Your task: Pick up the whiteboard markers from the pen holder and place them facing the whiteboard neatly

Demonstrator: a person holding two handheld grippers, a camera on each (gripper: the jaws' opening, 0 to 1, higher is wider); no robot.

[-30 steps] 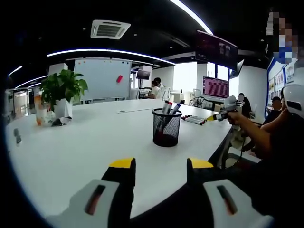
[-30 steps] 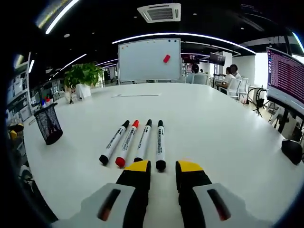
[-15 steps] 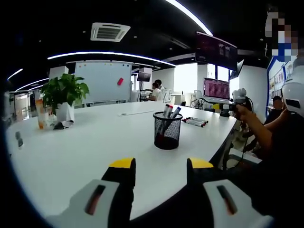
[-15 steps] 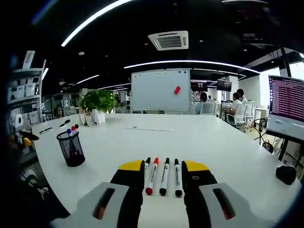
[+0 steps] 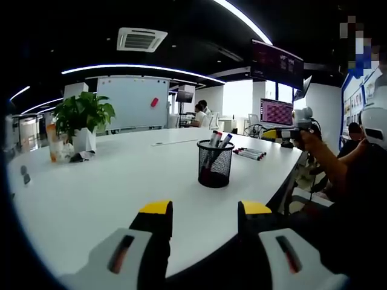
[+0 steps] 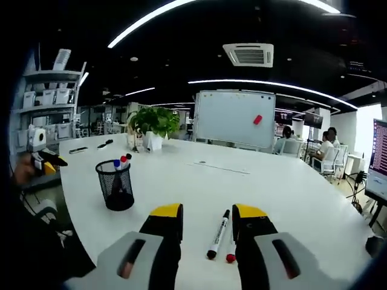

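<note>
The right gripper, yellow-tipped with grey bodies, rises at 6 o'clock, its jaws apart with nothing between them. Past the gap, two whiteboard markers lie on the white table, a red cap at one's near end. At 9 o'clock stands a black mesh pen holder holding blue- and red-capped markers. A white whiteboard stands at 12 o'clock, a potted green plant at 11.

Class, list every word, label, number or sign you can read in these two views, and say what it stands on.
None can be read.
Monitor screen: rows of text, too small.
Markers on the table: barrel print blurred.
Whiteboard: only coloured dots and a red item, no legible writing.
</note>
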